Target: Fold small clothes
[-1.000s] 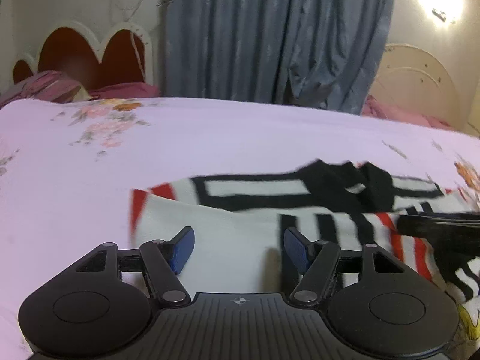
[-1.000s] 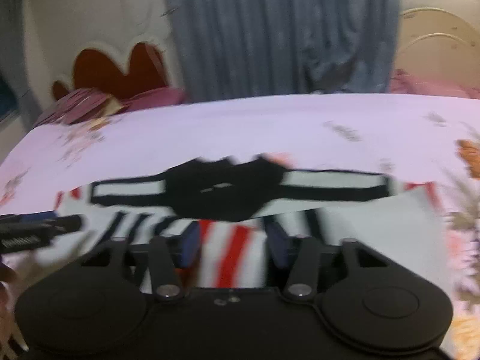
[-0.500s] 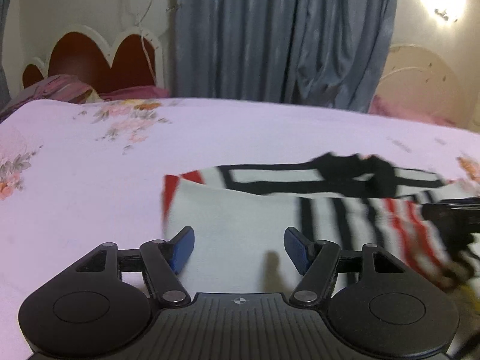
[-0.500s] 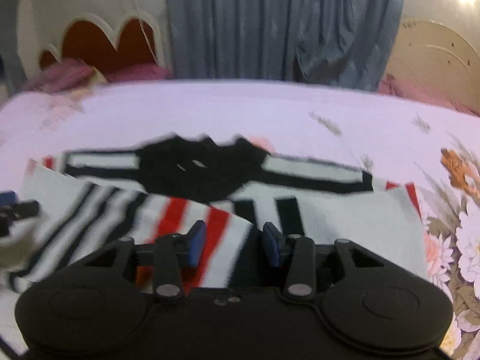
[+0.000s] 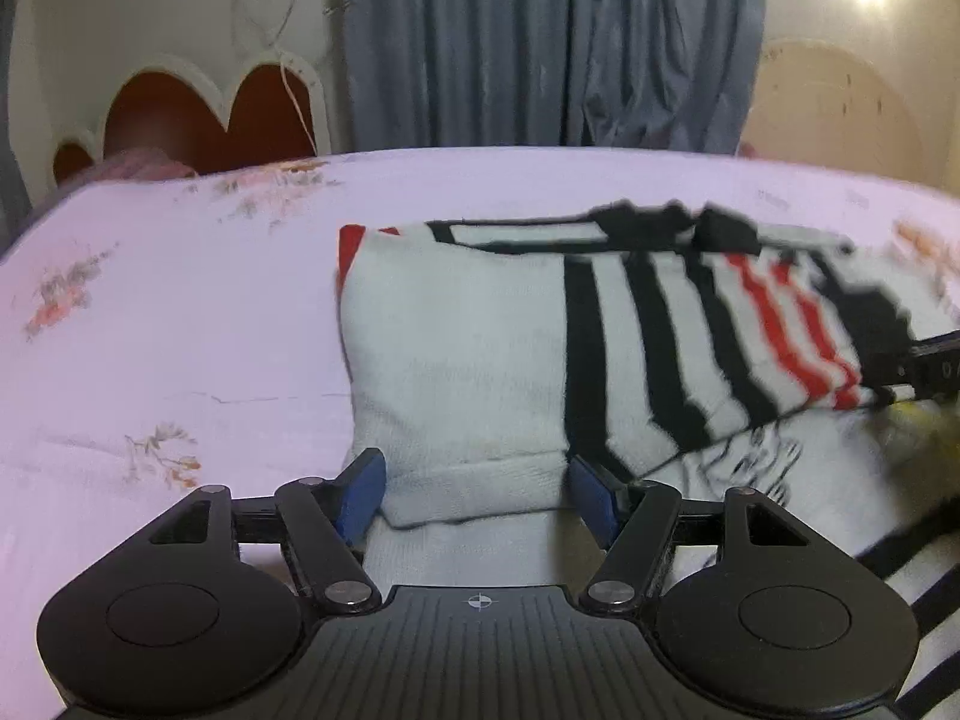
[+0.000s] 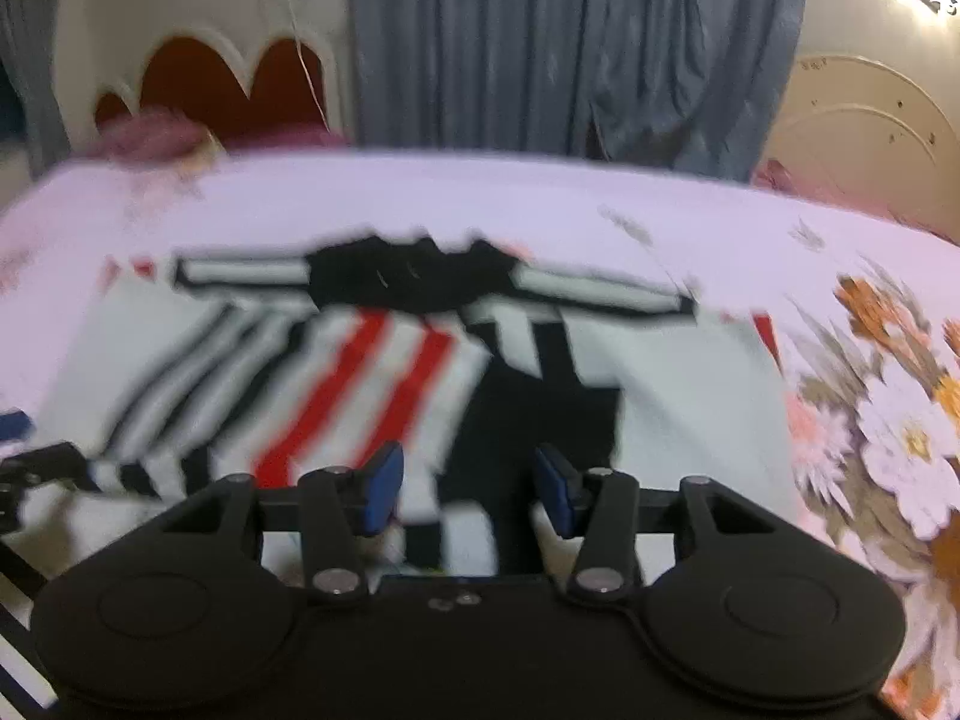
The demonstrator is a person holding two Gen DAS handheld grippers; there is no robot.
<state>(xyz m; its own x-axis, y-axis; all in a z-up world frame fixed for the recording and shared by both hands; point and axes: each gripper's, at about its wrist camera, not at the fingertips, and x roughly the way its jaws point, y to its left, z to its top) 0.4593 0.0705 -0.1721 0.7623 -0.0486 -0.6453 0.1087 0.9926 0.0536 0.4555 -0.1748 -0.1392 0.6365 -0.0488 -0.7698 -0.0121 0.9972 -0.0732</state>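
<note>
Left gripper (image 5: 477, 489) jaws wide, straddling the white hem of the striped top (image 5: 480, 360). We read its long axis as running left-right across the bed (image 5: 180, 312). Right gripper (image 6: 467, 486) jaws apart over the black panel, holding nothing.

— Where do we look from on the left?
— From just behind the left gripper (image 5: 477, 498), low over the bed (image 5: 180, 312), facing the grey curtain (image 5: 540, 42); the striped garment (image 5: 480, 360) lies right under our fingers (image 5: 360, 495).
— And on the right?
— We sit low behind the right gripper (image 6: 468, 489), facing the same way, equally close.
— What do we share?
— The garment, curtain, scalloped headboard (image 6: 210, 84), and each other's gripper at the frame edge.
</note>
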